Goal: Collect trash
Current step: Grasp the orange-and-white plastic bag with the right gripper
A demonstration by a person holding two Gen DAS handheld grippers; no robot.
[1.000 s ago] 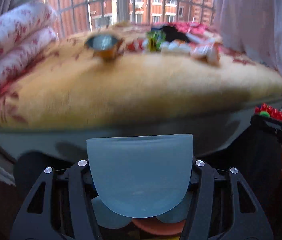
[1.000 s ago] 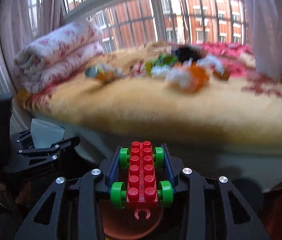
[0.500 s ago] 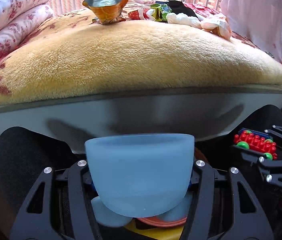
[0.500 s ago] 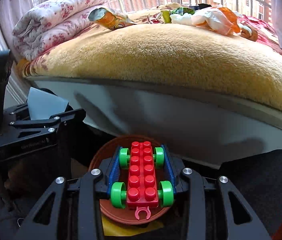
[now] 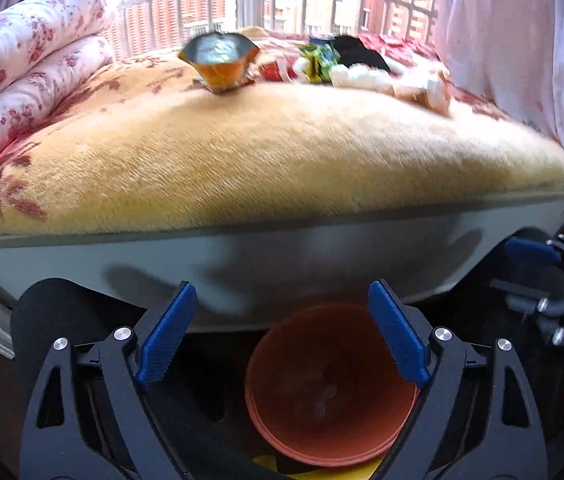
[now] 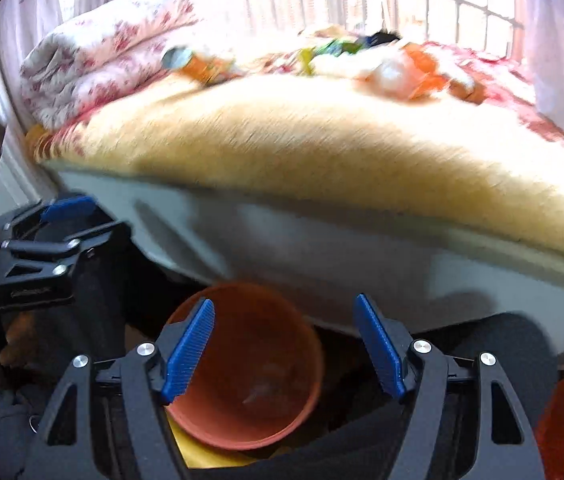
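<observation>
Half a second ago our left gripper (image 5: pixel 282 344) held a pale blue cup and our right gripper (image 6: pixel 284 346) a red toy block car; now both stand wide and empty, so we judge both pieces dropped into the orange bucket (image 5: pixel 332 390) directly below the fingers. Its inside is blurred (a faint shape at the bottom, nothing we can name), so we cannot tell what lies in it. That round looks done. The rest of the trash lies well ahead and above on the fuzzy blanket (image 5: pixel 262 152): an opened orange snack bag (image 5: pixel 220 62), green wrappers (image 5: pixel 320 62) and crumpled white tissue (image 5: pixel 358 78).
</observation>
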